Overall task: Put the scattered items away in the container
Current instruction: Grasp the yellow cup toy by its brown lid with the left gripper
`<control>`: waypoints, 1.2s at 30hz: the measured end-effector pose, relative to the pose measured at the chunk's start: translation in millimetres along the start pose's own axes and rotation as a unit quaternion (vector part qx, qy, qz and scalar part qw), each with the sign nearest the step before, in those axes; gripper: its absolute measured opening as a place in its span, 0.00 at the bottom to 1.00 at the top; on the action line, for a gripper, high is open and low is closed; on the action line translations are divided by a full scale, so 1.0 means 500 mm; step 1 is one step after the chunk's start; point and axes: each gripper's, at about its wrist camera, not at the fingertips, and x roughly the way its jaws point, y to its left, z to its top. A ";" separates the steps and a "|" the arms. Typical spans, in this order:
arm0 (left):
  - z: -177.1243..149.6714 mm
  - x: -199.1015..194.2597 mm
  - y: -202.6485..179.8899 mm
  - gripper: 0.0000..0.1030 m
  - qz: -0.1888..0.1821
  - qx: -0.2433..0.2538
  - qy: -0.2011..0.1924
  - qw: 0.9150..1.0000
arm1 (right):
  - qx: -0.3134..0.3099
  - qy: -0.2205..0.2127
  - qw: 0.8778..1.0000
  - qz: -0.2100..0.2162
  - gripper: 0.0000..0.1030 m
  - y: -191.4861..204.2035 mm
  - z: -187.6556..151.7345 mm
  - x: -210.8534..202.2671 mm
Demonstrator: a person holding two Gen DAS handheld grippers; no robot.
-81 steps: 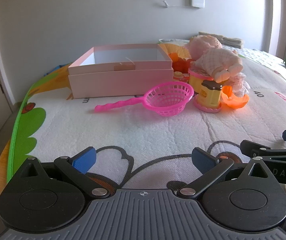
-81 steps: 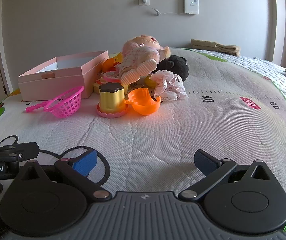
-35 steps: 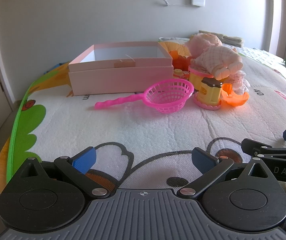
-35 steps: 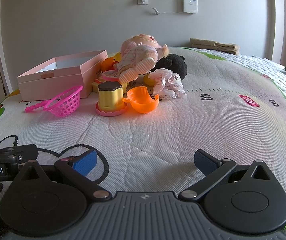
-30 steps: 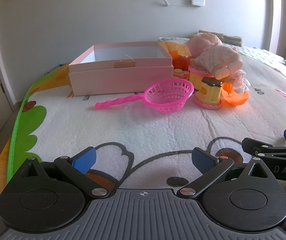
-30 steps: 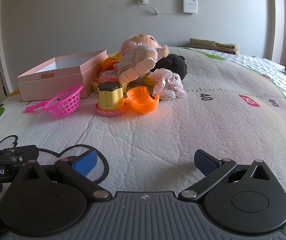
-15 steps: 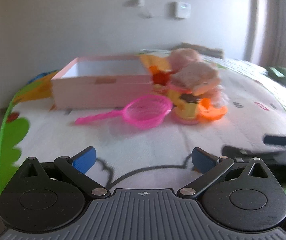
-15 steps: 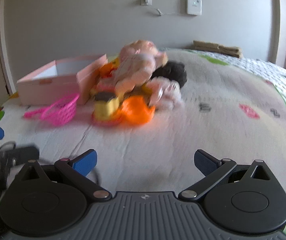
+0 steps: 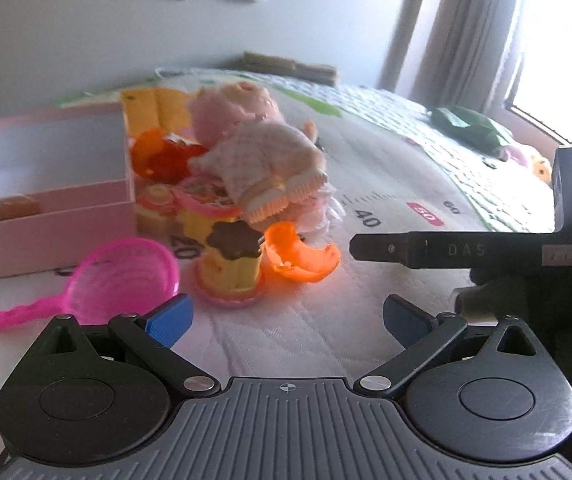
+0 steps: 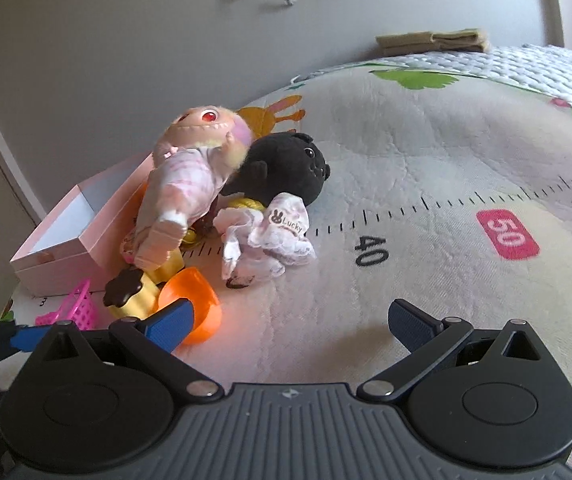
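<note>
Biggest thing in the pile is the doll (image 10: 189, 184), lying on top of the other toys right next to the pink box (image 9: 45, 184), which sits open with nothing visible inside. She looks light with a soft cloth body and probably a hard head, so I'd pinch the torso or a leg, not the head. The black plush (image 10: 286, 172) tucked behind her should squash easily, grab it anywhere. The pink strainer (image 9: 125, 276) is thin stiff plastic, and the handle is the obvious hold. The yellow cup (image 9: 231, 264) with the brown lid could pop apart, so take it by the body. The orange shell (image 9: 298, 252) looks slick and curved, best pinched on its rim. The frilly cloth (image 10: 269, 236) is floppy, just bunch it. Left claw (image 9: 283, 314) and right claw (image 10: 288, 318) are both spread wide, holding nothing, low over the padded play mat (image 10: 446, 160), which has printed numbers like 40 and 50, with a grey wall behind.
</note>
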 end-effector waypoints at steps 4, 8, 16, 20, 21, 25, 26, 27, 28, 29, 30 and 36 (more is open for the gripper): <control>0.002 0.031 0.007 1.00 0.006 0.007 0.012 1.000 | -0.001 0.014 1.000 0.004 1.00 -0.020 0.011 0.023; 0.004 0.041 -0.002 1.00 0.005 0.026 0.011 1.000 | 0.002 0.014 0.999 0.038 1.00 -0.043 0.001 0.025; 0.032 0.056 0.018 0.75 0.019 0.046 0.013 0.999 | 0.029 -0.002 0.998 0.053 1.00 -0.055 -0.005 0.017; 0.044 0.055 0.036 0.79 0.035 0.035 0.000 0.999 | -0.008 -0.013 0.999 0.030 1.00 -0.034 -0.018 0.019; 0.047 0.057 0.038 0.80 0.039 0.033 -0.004 0.999 | -0.020 -0.013 0.999 0.022 1.00 -0.026 -0.019 0.020; 0.053 0.082 0.034 0.79 0.059 0.047 -0.004 0.997 | -0.027 -0.012 0.999 0.015 1.00 -0.023 -0.020 0.020; 0.053 0.086 0.034 0.77 0.062 0.049 -0.003 0.997 | -0.027 -0.012 0.999 0.015 1.00 -0.023 -0.020 0.020; 0.053 0.089 0.035 0.76 0.065 0.051 -0.003 0.997 | -0.030 -0.012 0.999 0.014 1.00 -0.023 -0.020 0.020; 0.053 0.091 0.036 0.73 0.066 0.052 -0.003 0.996 | -0.033 -0.012 0.999 0.013 1.00 -0.020 -0.021 0.021; 0.052 0.094 0.036 0.71 0.067 0.052 -0.002 0.996 | -0.038 -0.012 0.999 0.011 1.00 -0.018 -0.021 0.021; 0.051 0.095 0.038 0.71 0.067 0.051 0.000 0.996 | -0.044 -0.012 0.999 0.011 1.00 -0.015 -0.021 0.021; 0.048 0.092 0.040 0.52 0.050 0.048 -0.004 0.998 | -0.119 -0.032 0.992 -0.004 1.00 0.021 -0.021 0.004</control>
